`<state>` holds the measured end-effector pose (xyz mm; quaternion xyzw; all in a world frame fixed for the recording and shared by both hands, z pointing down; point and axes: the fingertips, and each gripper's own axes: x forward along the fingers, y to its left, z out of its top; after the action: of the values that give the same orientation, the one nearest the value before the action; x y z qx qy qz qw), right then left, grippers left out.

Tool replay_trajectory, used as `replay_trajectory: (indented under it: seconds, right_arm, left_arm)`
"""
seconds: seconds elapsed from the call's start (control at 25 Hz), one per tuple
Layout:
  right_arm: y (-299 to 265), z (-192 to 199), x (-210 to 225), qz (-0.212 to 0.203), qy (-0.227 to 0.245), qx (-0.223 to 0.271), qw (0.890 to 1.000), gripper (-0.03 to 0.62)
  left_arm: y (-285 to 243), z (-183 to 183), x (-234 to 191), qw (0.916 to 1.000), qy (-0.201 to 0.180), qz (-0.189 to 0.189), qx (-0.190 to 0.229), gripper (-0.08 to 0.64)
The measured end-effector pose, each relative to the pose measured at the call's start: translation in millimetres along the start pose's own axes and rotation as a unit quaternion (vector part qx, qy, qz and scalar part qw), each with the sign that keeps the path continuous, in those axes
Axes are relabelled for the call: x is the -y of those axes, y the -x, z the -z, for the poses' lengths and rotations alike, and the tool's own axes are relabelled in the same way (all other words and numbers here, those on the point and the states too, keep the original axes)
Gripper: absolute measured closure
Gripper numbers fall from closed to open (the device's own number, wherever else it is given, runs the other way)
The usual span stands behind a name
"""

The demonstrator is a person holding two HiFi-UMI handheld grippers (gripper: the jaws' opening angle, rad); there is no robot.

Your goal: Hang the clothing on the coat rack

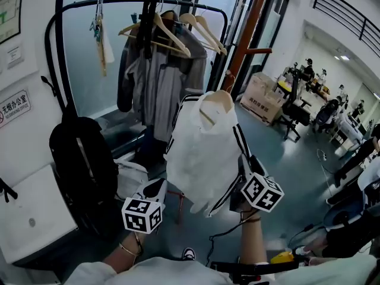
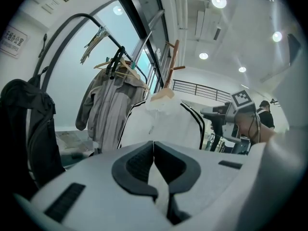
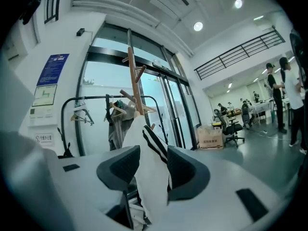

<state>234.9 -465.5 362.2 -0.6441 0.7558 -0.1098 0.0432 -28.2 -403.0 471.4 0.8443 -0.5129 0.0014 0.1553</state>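
Nearest the lens, the left gripper (image 1: 155, 190) and the right gripper (image 1: 242, 172) rise from the bottom of the head view, each pinching cloth. In the left gripper view the jaws are nearly together on a thin fold of white fabric. In the right gripper view they are narrow on a black-striped edge.

Both folds belong to the white jacket (image 1: 199, 153), which is held up between the grippers, well off the floor, its shoulders spread on a wooden hanger (image 1: 217, 103). Behind it stands the black clothes rail (image 1: 119, 3), which carries a grey jacket (image 1: 160, 82) and spare hangers. The wooden coat stand (image 1: 249, 37) rises just behind the hanger's top.

This looks like the carry-and-lift step, with the garment brought up to the rack. I cannot tell whether the hanger's hook has caught on anything. The next move probably calls for raising the hanger until its hook clears a peg or the rail, then easing both grips off.

Both forearms reach up and forward. The left sits lower and further out, and the right is almost upright under the jacket's striped side
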Motion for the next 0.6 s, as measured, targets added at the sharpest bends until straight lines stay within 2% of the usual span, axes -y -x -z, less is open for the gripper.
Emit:
replay_trajectory:
  seconds: [0.16,0.48,0.6]
  right_arm:
    - [8.7,15.8,-4.7,0.012,0.004,-0.006,1.0,0.403]
    - [23.3,60.2,-7.2,0.027,-0.02,-0.036,0.999,0.469]
    - [31.4,74.2,-1.6,0.035,-0.03,-0.048,0.998,0.525]
  left_arm:
    - [-3.8,-2.0,6.9,0.9999,-0.001,0.016,0.001,0.551]
    - [-16.6,0.2,33.1,0.9987,-0.002,0.05,-0.005,0.551]
    - [-21.2,8.0,44.6,0.9979,0.003,0.064,-0.012,0.551]
